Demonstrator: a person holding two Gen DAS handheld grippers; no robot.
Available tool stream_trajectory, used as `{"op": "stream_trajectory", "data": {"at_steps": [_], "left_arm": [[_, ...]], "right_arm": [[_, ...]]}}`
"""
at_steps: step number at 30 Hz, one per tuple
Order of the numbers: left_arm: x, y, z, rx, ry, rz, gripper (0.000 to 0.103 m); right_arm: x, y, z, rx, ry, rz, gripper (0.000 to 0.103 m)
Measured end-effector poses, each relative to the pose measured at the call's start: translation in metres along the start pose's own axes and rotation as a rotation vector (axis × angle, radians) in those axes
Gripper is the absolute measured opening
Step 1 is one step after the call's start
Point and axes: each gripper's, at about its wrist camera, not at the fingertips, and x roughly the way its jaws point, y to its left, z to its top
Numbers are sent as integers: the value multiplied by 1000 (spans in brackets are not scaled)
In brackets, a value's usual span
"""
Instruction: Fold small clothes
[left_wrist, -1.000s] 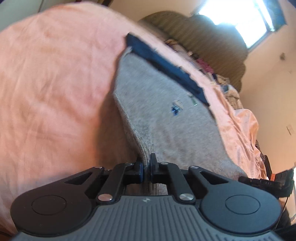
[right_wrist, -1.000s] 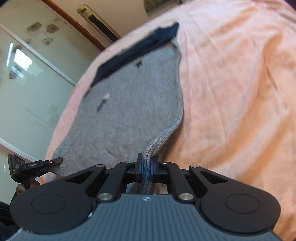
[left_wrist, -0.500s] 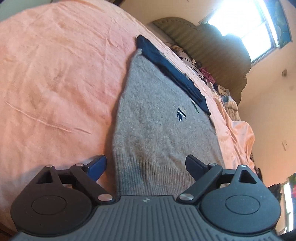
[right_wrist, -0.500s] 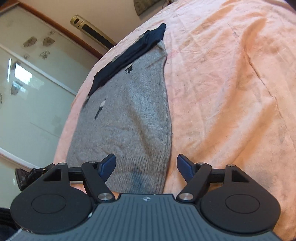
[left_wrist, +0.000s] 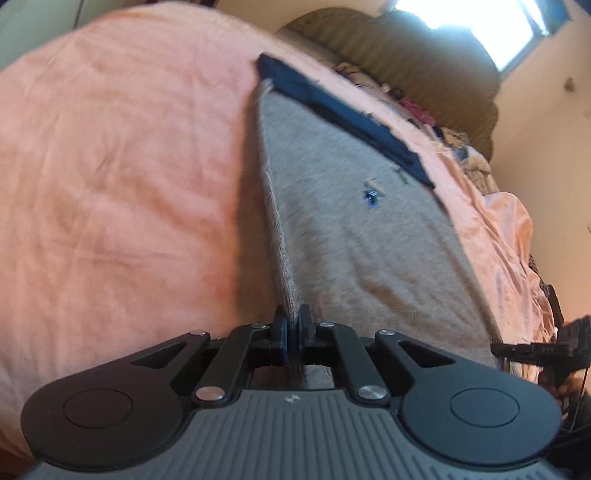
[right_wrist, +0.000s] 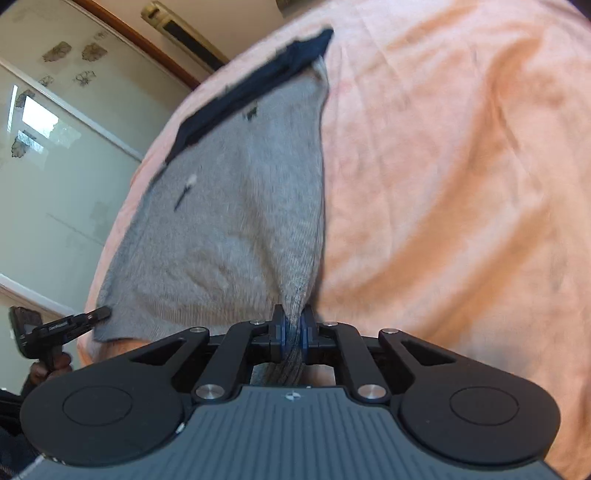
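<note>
A grey knitted sweater (left_wrist: 351, 229) (right_wrist: 240, 221) with a navy band (left_wrist: 343, 114) (right_wrist: 251, 88) along its far end lies spread on the pink bedsheet (left_wrist: 110, 184) (right_wrist: 461, 184). My left gripper (left_wrist: 293, 325) is shut on the sweater's near left hem corner, and the fabric rises into its pads. My right gripper (right_wrist: 293, 325) has its jaws closing on the near right hem corner, with a bunched fold of grey knit pinched between the pads. Each gripper shows at the edge of the other's view, the right one (left_wrist: 532, 349) and the left one (right_wrist: 70, 321).
A padded olive headboard (left_wrist: 406, 55) and a heap of loose clothes (left_wrist: 461, 147) lie beyond the sweater under a bright window (left_wrist: 472, 29). Frosted wardrobe doors (right_wrist: 55, 184) stand past the bed's left edge. Bare pink sheet stretches to both sides.
Half a second ago both grippers stood open over the flat hem. Now both have closed on the hem corners again, and the sweater's side edges are pulled up into ridges.
</note>
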Motion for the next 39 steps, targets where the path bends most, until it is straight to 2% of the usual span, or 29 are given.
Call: {"op": "stream_trajectory", "data": {"at_steps": [1,2,3,5,7,8,10,13,15,16,17,18,19,20,22,25,27,29,31,33,35,36,37,38,39], "left_arm": [[3,7,0,-52,7,-23,6],[4,14,0,-106,15,-70,14],[4,18,0,-137,21,-114,22],[5,24,-1,-180,14,-242,73],[10,21,0,-192,10,-316,93],[13,16,1,-174,5,-320,95],[21,7,4,-139,-3,-331,95],[28,5,10,-157,2,-361,92],[32,5,11,-155,28,-355,63],[35,6,10,-156,54,-331,32],[40,8,8,-156,90,-277,15],[42,10,6,-157,93,-258,10],[41,12,5,-169,87,-265,10],[39,11,5,-168,81,-255,9],[28,1,5,-108,50,-229,7],[-4,-17,5,-9,-16,-289,6],[-25,-26,1,50,-57,-293,6],[-26,-21,-8,40,-24,-285,6],[-15,-12,-20,23,35,-227,6],[-4,2,-32,-2,82,-204,6],[1,8,-30,-54,81,-221,9],[1,9,-27,-71,75,-241,10],[-1,8,-23,-66,73,-253,17],[-1,6,-20,-59,79,-259,35],[-2,5,-17,-60,82,-267,44]], "right_arm": [[1,-2,-1,27,-2,35,23],[-1,-6,-1,71,-2,94,39],[-2,-11,-1,110,-6,161,61],[-2,-18,-2,155,-2,281,80],[2,-19,2,163,14,316,81],[5,-19,4,174,25,339,81],[13,-18,8,188,44,379,81],[22,-13,12,181,64,409,77],[27,-8,12,172,74,375,60],[30,-7,12,169,82,351,54],[36,-7,11,164,92,317,41],[39,-7,10,166,100,295,23],[44,-10,7,183,111,278,14],[44,-12,2,179,104,288,13],[39,-4,1,131,99,285,13],[16,12,-2,46,84,297,14],[0,13,-5,20,83,283,13],[-9,6,-11,29,99,255,13],[-7,-4,-21,57,127,227,13],[0,-11,-29,82,145,230,13],[5,-14,-30,107,134,272,14],[5,-14,-29,116,123,285,19],[4,-15,-26,121,109,289,20],[2,-16,-25,124,94,292,30],[1,-18,-22,133,82,307,44]]}}
